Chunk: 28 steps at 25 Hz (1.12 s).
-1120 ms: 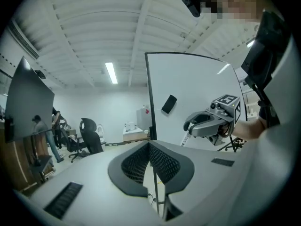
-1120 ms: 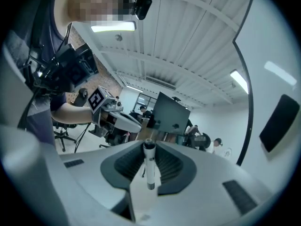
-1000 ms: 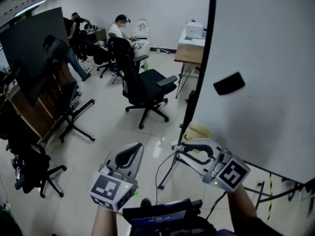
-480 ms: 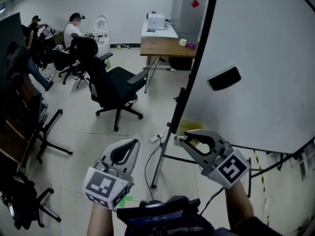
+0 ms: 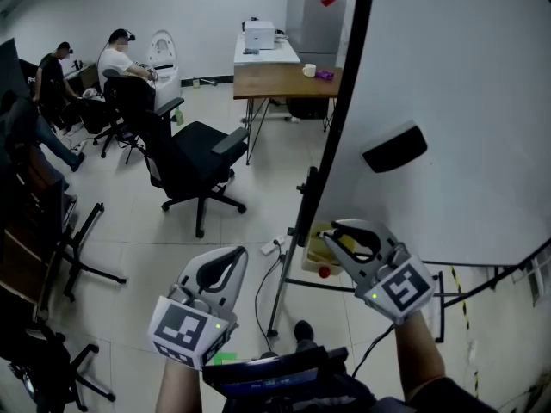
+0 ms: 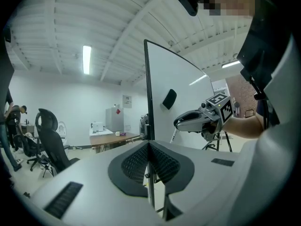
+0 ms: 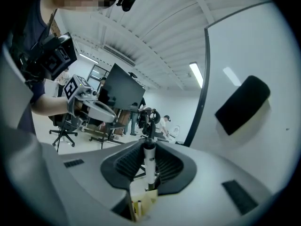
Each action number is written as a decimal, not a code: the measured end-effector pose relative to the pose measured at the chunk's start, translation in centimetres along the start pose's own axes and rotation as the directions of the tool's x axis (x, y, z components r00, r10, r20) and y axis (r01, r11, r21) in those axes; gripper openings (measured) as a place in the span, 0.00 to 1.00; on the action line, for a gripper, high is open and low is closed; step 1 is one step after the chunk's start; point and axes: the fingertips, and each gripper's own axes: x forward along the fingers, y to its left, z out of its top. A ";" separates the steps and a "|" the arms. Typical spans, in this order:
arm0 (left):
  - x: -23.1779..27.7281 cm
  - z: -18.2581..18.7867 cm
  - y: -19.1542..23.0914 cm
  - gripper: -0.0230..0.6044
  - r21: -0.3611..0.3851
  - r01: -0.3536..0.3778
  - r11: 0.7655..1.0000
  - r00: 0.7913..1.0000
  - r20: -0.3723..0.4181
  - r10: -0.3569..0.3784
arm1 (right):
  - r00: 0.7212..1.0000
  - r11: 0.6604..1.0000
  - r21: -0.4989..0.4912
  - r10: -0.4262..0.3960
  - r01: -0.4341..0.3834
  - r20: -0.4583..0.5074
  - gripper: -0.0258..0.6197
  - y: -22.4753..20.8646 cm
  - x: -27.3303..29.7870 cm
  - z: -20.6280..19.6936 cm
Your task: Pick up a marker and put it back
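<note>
Whiteboard [image 5: 456, 76] on a black-framed stand fills the right side of the head view. A black office chair [image 5: 191, 151] and a wooden table [image 5: 282, 69] stand on the floor left of it, with people seated far left.

Both forearms come up from the bottom edge. The left forearm [image 5: 179, 392] carries the left gripper [image 5: 234, 253], which is roughly level, nose away from the person, marker cube toward the camera. Its jaws are pressed together with nothing between them.

The right forearm [image 5: 419, 357] angles in from the lower right. The right gripper [image 5: 334, 231] sits just in front of the whiteboard's lower edge, its nose toward the stand's black upright and tipped slightly down.

Black eraser [image 5: 394, 147] sticks on the board, above the right gripper. Yellow box [image 5: 315, 255] lies on the floor by the stand, under the gripper's nose.

Marker [image 7: 149, 166]: white barrel, dark tip, clamped between the right gripper's jaws with the tip poking out past them.
</note>
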 end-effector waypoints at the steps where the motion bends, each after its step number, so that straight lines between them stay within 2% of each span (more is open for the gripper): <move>1: 0.5 0.2 0.3 0.03 -0.004 -0.006 1.000 1.000 -0.003 0.006 | 1.000 1.000 0.003 0.004 -0.004 -0.007 0.18 -0.5 0.4 -0.4; 7: 3.7 -1.2 2.3 0.03 -0.026 -0.013 1.000 1.000 -0.027 0.013 | 0.998 0.999 0.031 0.036 -0.034 -0.060 0.18 -2.2 3.3 -3.9; 15: 6.3 -3.1 3.1 0.03 -0.055 0.001 0.998 0.997 -0.072 -0.005 | 0.986 0.993 0.099 0.085 -0.071 -0.141 0.18 -1.6 6.1 -9.5; 28: 7.4 -4.7 4.1 0.03 -0.075 0.006 0.997 0.992 -0.121 -0.015 | 0.966 0.989 0.111 0.120 -0.097 -0.227 0.18 -0.9 8.5 -13.5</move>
